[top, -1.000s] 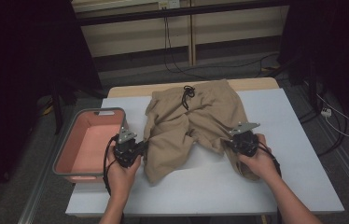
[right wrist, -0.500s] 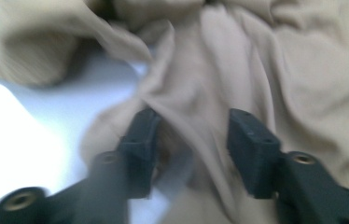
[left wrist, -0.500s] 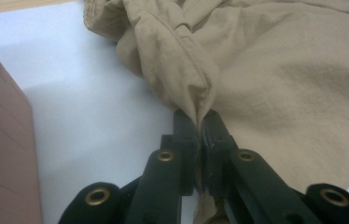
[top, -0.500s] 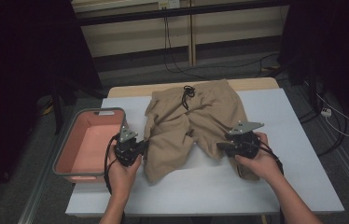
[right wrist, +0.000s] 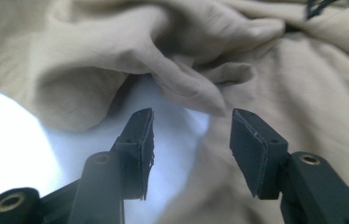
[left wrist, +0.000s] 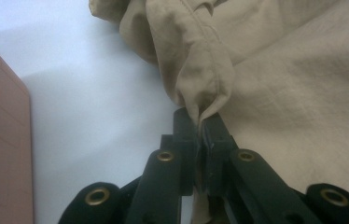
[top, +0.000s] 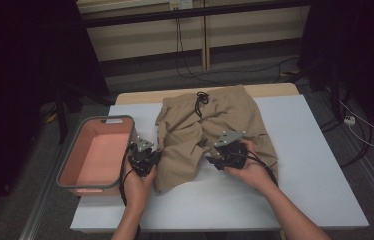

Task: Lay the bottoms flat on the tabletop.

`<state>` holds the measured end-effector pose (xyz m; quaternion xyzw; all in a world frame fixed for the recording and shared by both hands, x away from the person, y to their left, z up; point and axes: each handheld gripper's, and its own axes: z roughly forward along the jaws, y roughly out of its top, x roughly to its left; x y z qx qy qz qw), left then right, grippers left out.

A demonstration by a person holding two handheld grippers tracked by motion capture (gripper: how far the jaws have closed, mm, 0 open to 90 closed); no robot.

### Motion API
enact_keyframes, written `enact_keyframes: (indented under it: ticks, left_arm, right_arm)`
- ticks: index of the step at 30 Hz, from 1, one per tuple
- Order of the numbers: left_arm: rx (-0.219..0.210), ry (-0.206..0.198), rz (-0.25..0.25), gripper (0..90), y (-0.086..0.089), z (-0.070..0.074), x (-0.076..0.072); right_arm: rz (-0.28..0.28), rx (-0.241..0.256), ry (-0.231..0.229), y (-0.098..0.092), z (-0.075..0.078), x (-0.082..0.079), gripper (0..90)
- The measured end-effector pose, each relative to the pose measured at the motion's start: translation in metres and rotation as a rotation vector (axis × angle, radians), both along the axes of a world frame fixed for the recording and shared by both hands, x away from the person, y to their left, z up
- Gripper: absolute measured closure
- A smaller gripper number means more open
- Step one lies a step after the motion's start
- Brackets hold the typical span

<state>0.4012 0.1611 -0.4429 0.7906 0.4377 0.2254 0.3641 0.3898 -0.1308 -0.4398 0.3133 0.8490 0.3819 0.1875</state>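
A pair of tan shorts (top: 210, 127) with a black drawstring (top: 201, 99) lies spread on the white table (top: 315, 165), waistband at the far side. My left gripper (top: 151, 156) is at the outer edge of the left leg and is shut on a pinched fold of the tan cloth (left wrist: 200, 88). My right gripper (top: 214, 159) stands open at the crotch between the two legs, its jaws on either side of a crumpled fold (right wrist: 196, 88) with bare table under them. Nothing is between its fingers (right wrist: 140, 140).
A pink bin (top: 72, 160) with a grey rim stands at the table's left edge, close to my left hand. Bare white table (top: 225, 205) runs along the near edge and on the right. Cables (top: 360, 132) trail on the floor beyond.
My right gripper has moved left from the right leg's hem to the crotch of the shorts. The left gripper has stayed on the left leg's edge.
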Motion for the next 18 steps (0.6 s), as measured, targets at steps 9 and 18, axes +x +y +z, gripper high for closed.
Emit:
enact_keyframes:
  ticks: [9,18]
  left_arm:
    - [-0.002,-0.005,-0.009,86.4,0.001,0.002,-0.002]
    - [-0.028,-0.039,0.002,86.4,0.008,0.011,-0.007]
  right_arm:
    - [-0.004,0.080,0.018,0.017,-0.011,0.020,76.6]
    - [0.024,0.049,0.044,-0.004,-0.002,0.005,87.4]
